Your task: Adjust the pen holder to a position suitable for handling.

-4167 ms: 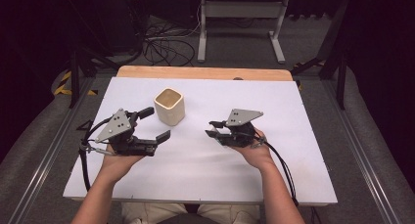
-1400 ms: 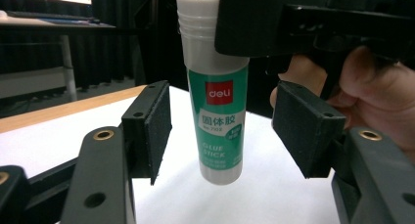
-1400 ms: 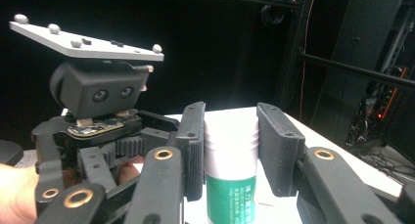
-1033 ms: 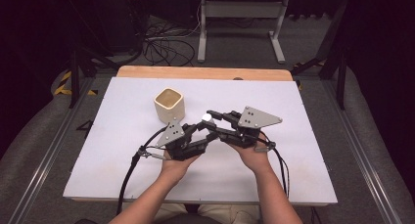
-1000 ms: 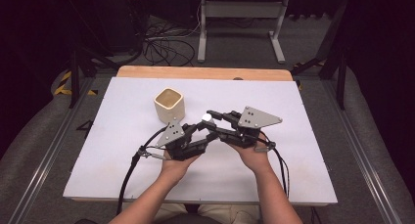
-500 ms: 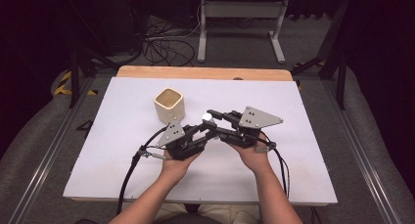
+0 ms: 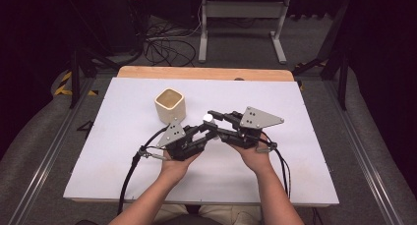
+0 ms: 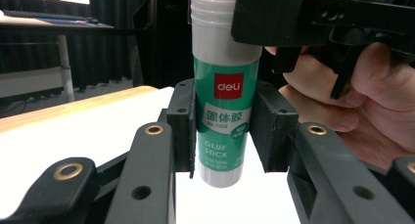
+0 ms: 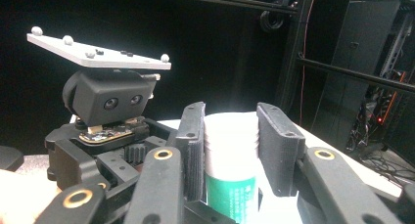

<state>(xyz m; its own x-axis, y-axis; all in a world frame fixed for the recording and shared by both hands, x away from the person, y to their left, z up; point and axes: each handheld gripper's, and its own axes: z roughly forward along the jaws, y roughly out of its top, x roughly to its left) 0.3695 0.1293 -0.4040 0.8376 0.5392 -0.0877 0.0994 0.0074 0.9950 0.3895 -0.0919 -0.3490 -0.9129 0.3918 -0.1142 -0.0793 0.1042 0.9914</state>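
Observation:
A green and white glue stick [image 8: 224, 111] stands upright between my two grippers over the middle of the white table [image 7: 300, 176]. My left gripper [image 8: 222, 117] is shut on its green labelled body, low down. From the other side my right gripper [image 9: 230, 136] is shut on its white cap [image 9: 230, 138]. In the high view the cap [image 7: 208, 118] shows as a white dot where the left gripper [image 7: 204, 131] and the right gripper [image 7: 213, 120] meet. The left gripper's body with its grey plate [image 9: 105, 99] faces the right gripper's camera.
A cream square cup [image 7: 170, 105] stands open-topped just behind and left of the grippers. Cables trail from both grippers toward the table's near edge. A wooden strip [image 7: 204, 73] runs along the far edge, with a metal frame and cables on the floor beyond.
Since the earliest frame both hands have come together from apart at the table's middle. Over the last second they have held still, meeting at the glue stick.

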